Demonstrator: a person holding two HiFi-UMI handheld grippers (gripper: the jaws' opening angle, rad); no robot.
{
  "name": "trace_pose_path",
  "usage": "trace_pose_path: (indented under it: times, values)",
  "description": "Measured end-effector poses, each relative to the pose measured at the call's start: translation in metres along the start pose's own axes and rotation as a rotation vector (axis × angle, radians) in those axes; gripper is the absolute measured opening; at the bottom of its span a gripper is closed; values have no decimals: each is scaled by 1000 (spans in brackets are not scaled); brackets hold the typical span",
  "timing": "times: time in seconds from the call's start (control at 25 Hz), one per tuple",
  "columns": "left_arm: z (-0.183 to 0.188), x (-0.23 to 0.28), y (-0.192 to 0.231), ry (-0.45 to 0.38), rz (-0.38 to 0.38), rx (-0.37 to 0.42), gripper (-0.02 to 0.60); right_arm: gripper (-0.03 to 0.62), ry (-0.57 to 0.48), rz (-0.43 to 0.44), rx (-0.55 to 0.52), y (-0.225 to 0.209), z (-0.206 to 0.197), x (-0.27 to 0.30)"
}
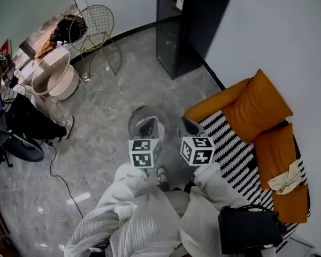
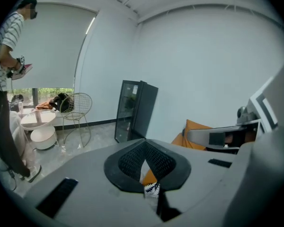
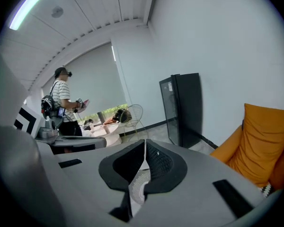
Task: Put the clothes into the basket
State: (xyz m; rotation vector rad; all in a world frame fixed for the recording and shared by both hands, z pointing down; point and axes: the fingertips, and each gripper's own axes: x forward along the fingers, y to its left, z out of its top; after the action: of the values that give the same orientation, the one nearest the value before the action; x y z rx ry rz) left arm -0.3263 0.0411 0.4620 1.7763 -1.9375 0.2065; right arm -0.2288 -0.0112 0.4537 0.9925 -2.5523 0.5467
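A cream garment (image 1: pixel 285 180) lies crumpled on the orange sofa (image 1: pixel 265 108) at the right, far from both grippers. A round grey basket (image 1: pixel 138 118) stands on the floor just ahead of me. My left gripper (image 1: pixel 147 128) hangs over it; in the left gripper view its jaws (image 2: pixel 146 159) are shut with nothing between them. My right gripper (image 1: pixel 189 126) is beside it, near the sofa's corner. Its jaws (image 3: pixel 145 148) are also shut and empty, and white mesh (image 3: pixel 135 187) shows in the gap below them.
A black-and-white striped blanket (image 1: pixel 232 149) covers the sofa seat. A black bag (image 1: pixel 249 229) sits at my right foot. A tall black cabinet (image 1: pixel 187 25) stands by the far wall. A wire chair (image 1: pixel 96 31), white round tables (image 1: pixel 53 76) and another person (image 3: pixel 64 103) are at the left.
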Motion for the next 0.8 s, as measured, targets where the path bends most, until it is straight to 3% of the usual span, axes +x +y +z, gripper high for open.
trace_pose_path:
  times: [0.4, 0.8]
  values:
    - [-14, 57, -132, 104, -336, 149, 0, 29, -40, -346, 150, -112, -16, -85]
    - [-43, 72, -294, 156, -573, 295, 0, 29, -106, -612, 326, -225, -58, -204]
